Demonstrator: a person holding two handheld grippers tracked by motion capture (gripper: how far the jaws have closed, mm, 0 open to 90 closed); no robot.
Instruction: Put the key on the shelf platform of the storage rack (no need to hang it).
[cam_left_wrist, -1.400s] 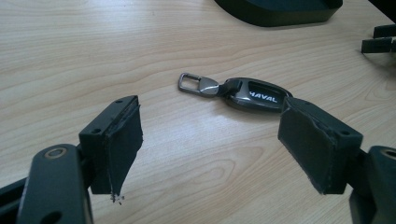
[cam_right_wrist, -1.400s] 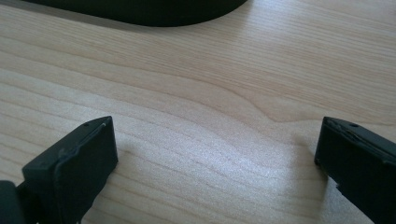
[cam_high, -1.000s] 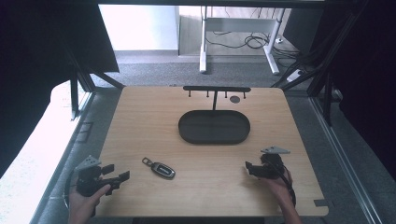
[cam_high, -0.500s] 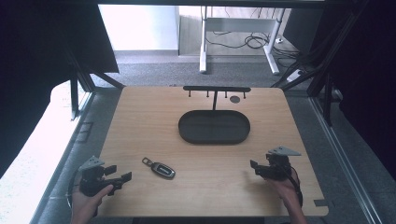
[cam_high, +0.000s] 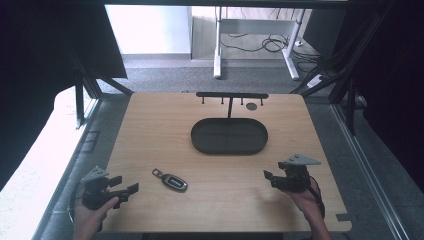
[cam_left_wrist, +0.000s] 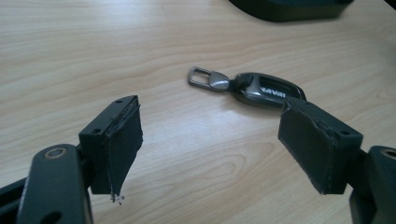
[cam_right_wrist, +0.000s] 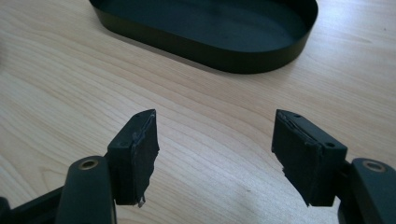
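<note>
Both grippers' jaws spread, empty. Left gripper (cam_left_wrist: 210, 154) nears key fob (cam_left_wrist: 254, 88) by worktop's front edge; the flat fob could skid. Right gripper (cam_right_wrist: 215, 158) idle.

Left gripper view: dark grey car key fob (cam_left_wrist: 261, 88) partly hidden behind one jaw; black oval metal tray (cam_left_wrist: 289, 8) cut by top edge.

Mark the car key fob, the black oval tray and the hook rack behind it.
car key fob (cam_left_wrist: 266, 89), left gripper view, on its dark body.
black oval tray (cam_high: 229, 150), high view, on its near wall.
hook rack (cam_high: 232, 94), high view, on its top bar.
</note>
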